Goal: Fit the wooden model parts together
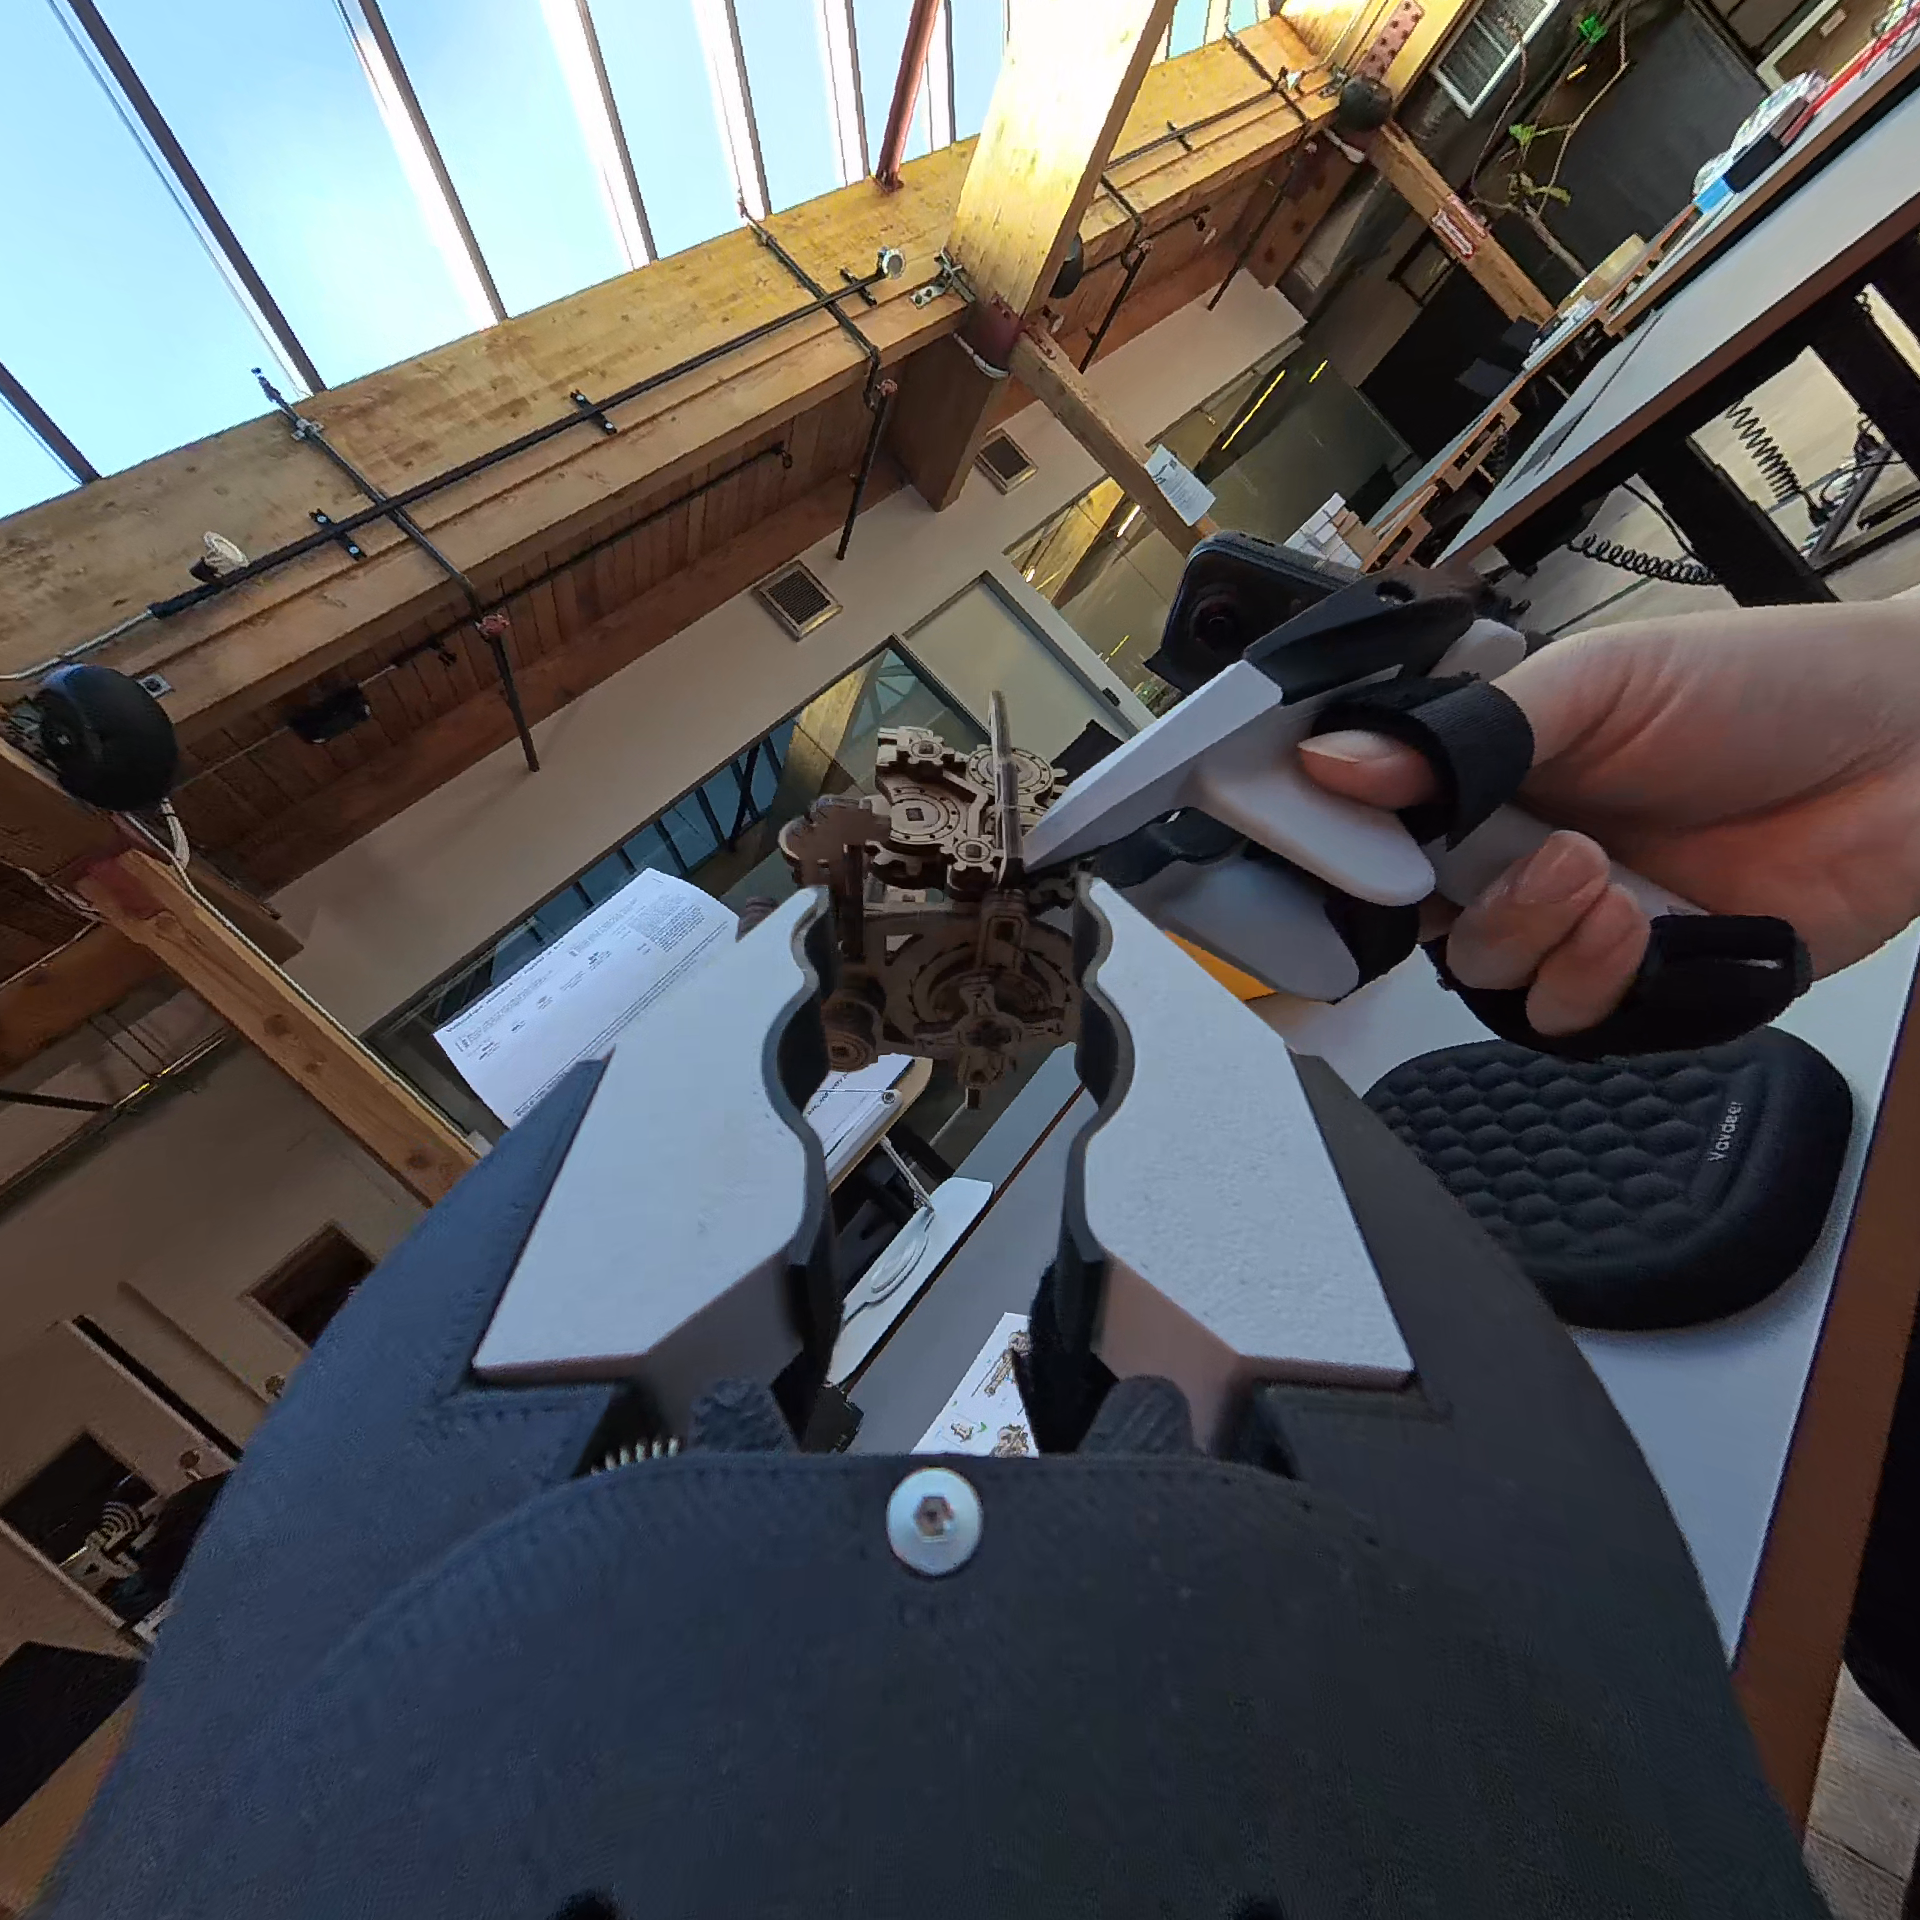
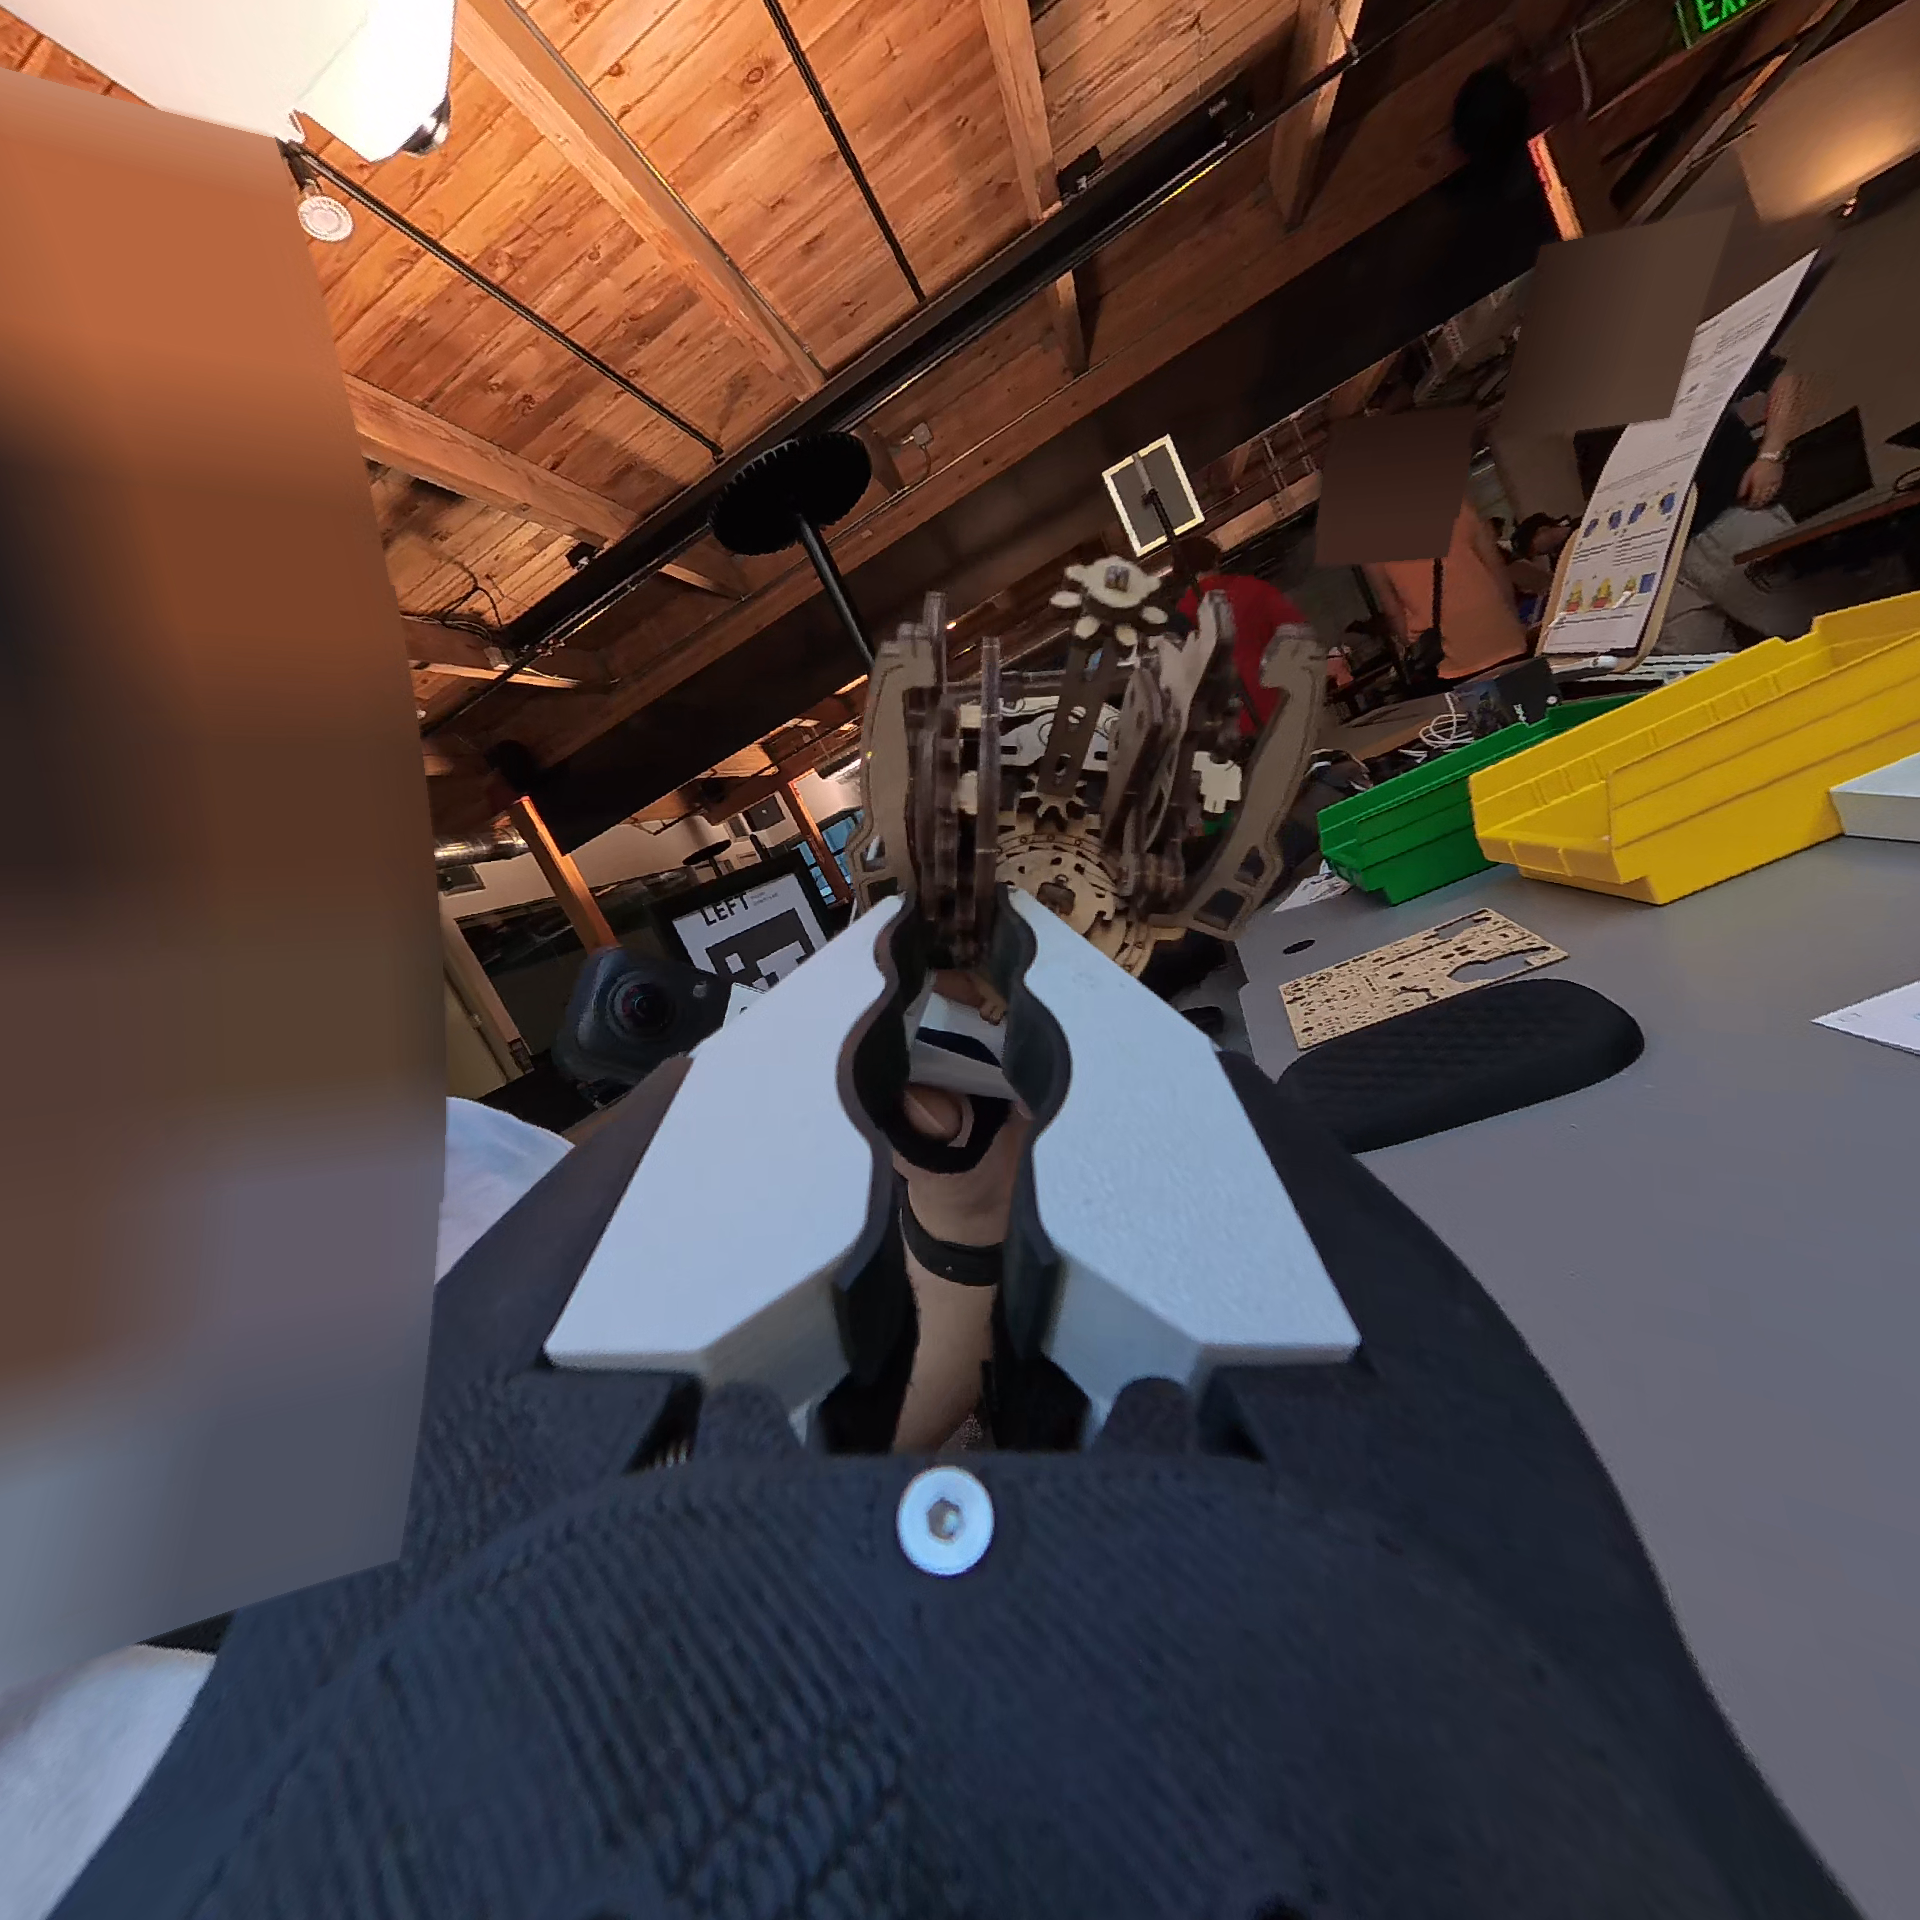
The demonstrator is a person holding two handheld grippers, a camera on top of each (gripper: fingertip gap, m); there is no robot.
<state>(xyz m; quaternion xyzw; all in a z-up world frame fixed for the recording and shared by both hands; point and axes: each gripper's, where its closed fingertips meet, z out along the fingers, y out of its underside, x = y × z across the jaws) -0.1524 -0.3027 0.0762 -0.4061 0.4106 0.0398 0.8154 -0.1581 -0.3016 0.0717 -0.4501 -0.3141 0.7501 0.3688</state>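
Wooden model [image 1: 940,904] sits at the centre of the left wrist view, clamped between the tips of the left gripper [image 1: 951,914], held up off the table [image 1: 1704,1382]. From the right of the frame, the right gripper [image 1: 1039,857] pinches a thin upright piece of it.

In the right wrist view, the right gripper [image 2: 956,920] is closed on the model's thin plates just above centre, with the yellow bin [image 2: 1683,790] at right.

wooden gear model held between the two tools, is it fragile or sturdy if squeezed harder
Probably fragile: the wooden gear model is built from thin laser-cut plates and small cogs with open gaps, so a harder squeeze could snap or unseat parts. It likely weighs little, being mostly air. The right tool pinches only thin plate edges, so the model may twist; the left tool straddles its lower body.
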